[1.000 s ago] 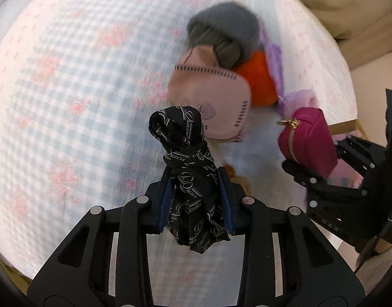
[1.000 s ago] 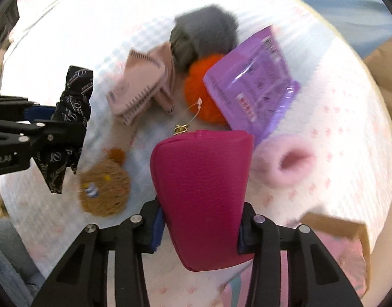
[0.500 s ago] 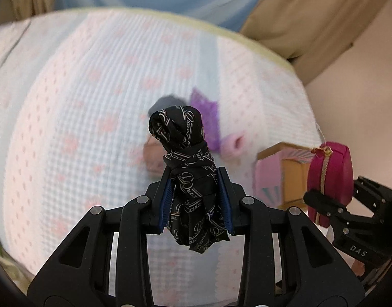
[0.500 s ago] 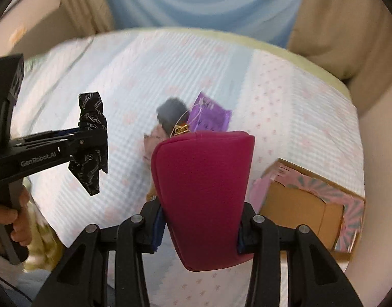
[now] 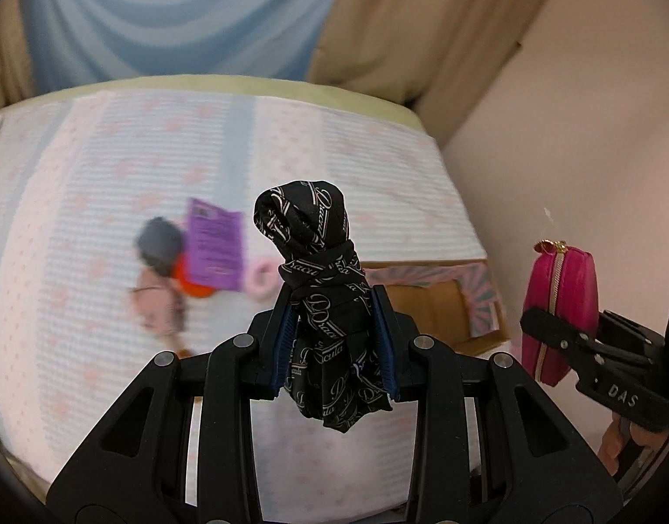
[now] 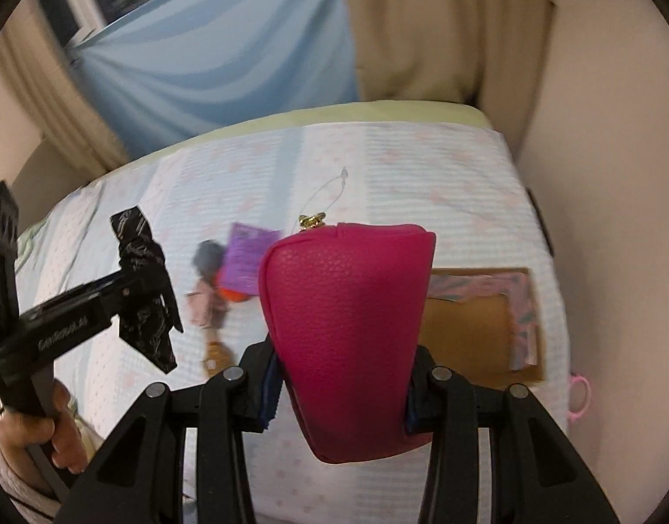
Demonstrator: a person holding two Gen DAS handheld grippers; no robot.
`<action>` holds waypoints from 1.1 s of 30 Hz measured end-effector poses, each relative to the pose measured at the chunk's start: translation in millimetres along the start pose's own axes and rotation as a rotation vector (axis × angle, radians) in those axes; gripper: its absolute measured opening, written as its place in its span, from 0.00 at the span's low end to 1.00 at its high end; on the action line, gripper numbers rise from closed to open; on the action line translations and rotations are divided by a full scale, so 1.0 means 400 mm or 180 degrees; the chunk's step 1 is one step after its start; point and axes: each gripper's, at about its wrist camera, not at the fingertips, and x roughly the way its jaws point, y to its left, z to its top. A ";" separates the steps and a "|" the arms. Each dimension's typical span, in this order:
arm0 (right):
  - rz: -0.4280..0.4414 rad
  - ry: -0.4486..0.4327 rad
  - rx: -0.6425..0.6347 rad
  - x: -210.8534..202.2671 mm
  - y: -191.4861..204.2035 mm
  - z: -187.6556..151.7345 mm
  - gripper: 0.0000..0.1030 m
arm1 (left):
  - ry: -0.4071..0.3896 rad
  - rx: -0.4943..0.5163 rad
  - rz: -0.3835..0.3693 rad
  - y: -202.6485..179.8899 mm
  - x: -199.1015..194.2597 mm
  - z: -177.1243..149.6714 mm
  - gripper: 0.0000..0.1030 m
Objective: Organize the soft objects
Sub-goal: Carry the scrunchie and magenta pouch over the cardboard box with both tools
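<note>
Left wrist view shows your left tongs [image 5: 334,340] clamped on the knotted black scarf [image 5: 321,288], its long axis running along the fingers, knot beyond the tips. Your right tongs [image 6: 341,375] pinch the magenta pouch [image 6: 347,314], zipper end pointing away from the tongs. Both hang above the bed [image 6: 421,166], cardboard box [image 6: 465,323] beyond the right tongs.
</note>
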 end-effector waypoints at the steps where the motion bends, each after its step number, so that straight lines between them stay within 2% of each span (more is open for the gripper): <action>1: -0.0024 0.0028 0.0066 0.004 -0.046 0.002 0.38 | 0.0009 0.0019 -0.0030 -0.033 0.019 -0.004 0.29; 5: -0.0098 0.0158 0.0186 0.033 -0.181 0.001 0.38 | 0.0136 0.0089 -0.0096 -0.151 0.123 -0.008 0.29; 9: -0.0147 0.0334 0.0234 0.083 -0.270 0.001 0.38 | 0.0382 0.0180 -0.0123 -0.254 0.250 -0.015 0.29; 16: -0.0094 0.0778 0.0447 0.269 -0.382 -0.012 0.38 | 0.0788 0.0438 -0.0055 -0.382 0.453 -0.058 0.29; 22: -0.0093 0.1111 0.0489 0.415 -0.432 -0.043 0.38 | 0.1190 0.0756 0.0125 -0.433 0.633 -0.122 0.29; 31: 0.0026 0.1278 0.0561 0.526 -0.466 -0.064 0.39 | 0.1518 0.0818 0.0366 -0.398 0.756 -0.177 0.29; 32: 0.0002 0.1265 0.0555 0.531 -0.465 -0.064 0.40 | 0.1538 0.0820 0.0384 -0.392 0.762 -0.180 0.37; 33: -0.0010 0.1251 0.0540 0.535 -0.463 -0.062 0.43 | 0.1553 0.0811 0.0379 -0.386 0.768 -0.181 0.62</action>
